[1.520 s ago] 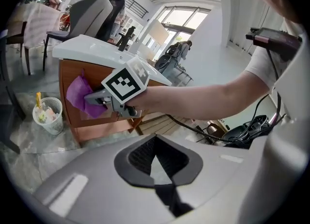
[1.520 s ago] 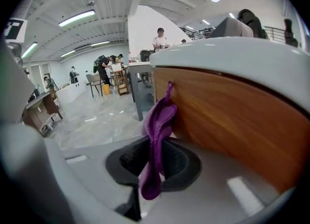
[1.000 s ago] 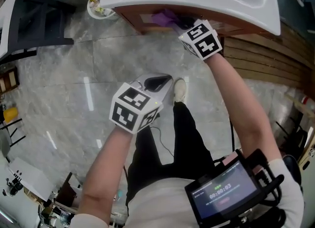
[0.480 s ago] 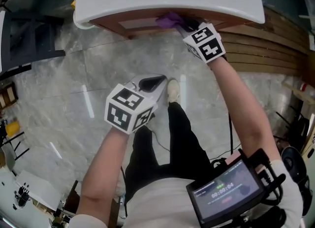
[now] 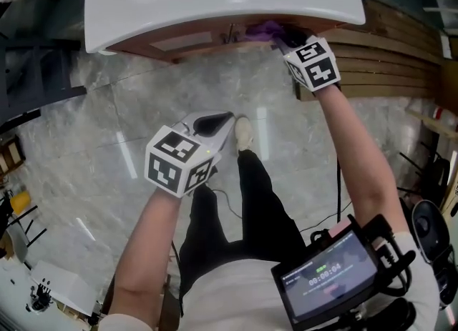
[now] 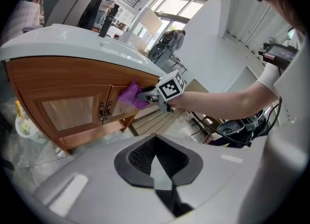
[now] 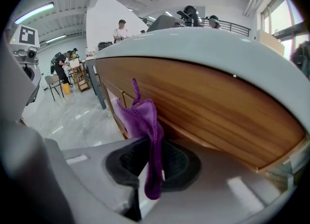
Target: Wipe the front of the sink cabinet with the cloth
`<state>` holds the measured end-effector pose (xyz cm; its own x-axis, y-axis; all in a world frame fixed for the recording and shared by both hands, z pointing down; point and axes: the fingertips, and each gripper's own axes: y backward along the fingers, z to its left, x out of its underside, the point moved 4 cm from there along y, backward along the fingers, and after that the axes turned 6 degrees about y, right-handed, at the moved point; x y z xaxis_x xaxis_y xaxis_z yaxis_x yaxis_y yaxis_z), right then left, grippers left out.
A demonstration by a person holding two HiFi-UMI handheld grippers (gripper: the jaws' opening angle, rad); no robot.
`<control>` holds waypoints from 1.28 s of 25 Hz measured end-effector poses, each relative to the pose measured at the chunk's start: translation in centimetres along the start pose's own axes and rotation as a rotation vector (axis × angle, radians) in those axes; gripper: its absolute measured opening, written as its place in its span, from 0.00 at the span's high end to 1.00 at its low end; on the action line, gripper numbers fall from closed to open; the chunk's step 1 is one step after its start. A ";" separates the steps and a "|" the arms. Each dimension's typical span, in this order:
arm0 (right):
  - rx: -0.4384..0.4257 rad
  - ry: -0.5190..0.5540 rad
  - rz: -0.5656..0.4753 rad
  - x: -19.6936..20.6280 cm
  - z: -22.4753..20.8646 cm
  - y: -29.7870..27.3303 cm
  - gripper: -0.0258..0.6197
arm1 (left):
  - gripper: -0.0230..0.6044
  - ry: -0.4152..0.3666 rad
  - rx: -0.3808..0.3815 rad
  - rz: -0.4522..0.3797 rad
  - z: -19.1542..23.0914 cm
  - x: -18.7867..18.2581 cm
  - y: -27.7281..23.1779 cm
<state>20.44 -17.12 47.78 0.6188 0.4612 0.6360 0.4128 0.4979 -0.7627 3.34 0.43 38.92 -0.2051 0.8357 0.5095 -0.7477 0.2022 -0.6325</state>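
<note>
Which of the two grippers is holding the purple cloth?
The right gripper, jaws shut on the cloth at the cabinet front; the left gripper holds nothing.

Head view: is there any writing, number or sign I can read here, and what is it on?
"00:00:04", as best it reads, on the chest screen; its smaller lines are too blurred.
Marker cube of the left hand-held gripper: black-and-white squares, no letters.
Marker cube of the right hand-held gripper: the same.
</note>
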 end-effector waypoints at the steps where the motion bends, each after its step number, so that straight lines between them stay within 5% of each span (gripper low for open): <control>1: 0.011 -0.005 0.008 0.7 -0.6 0.3 0.87 | 0.95 -0.003 0.002 0.003 -0.1 -0.1 -0.3; 21: 0.248 -0.207 0.134 11.7 -12.1 7.2 0.88 | 0.95 -0.020 0.019 0.028 -1.7 -0.5 -2.4; 27: 0.230 -0.069 0.150 10.6 -8.6 7.9 0.88 | 0.95 -0.007 0.008 0.008 -1.2 0.0 -0.9; 32: 0.119 0.019 0.101 7.0 -1.0 6.8 0.88 | 0.95 0.011 -0.013 -0.007 -0.1 1.2 1.5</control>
<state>28.26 -11.25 46.88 0.6660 0.5002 0.5533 0.2664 0.5333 -0.8029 2.09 1.77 38.49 -0.1930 0.8399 0.5072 -0.7407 0.2144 -0.6368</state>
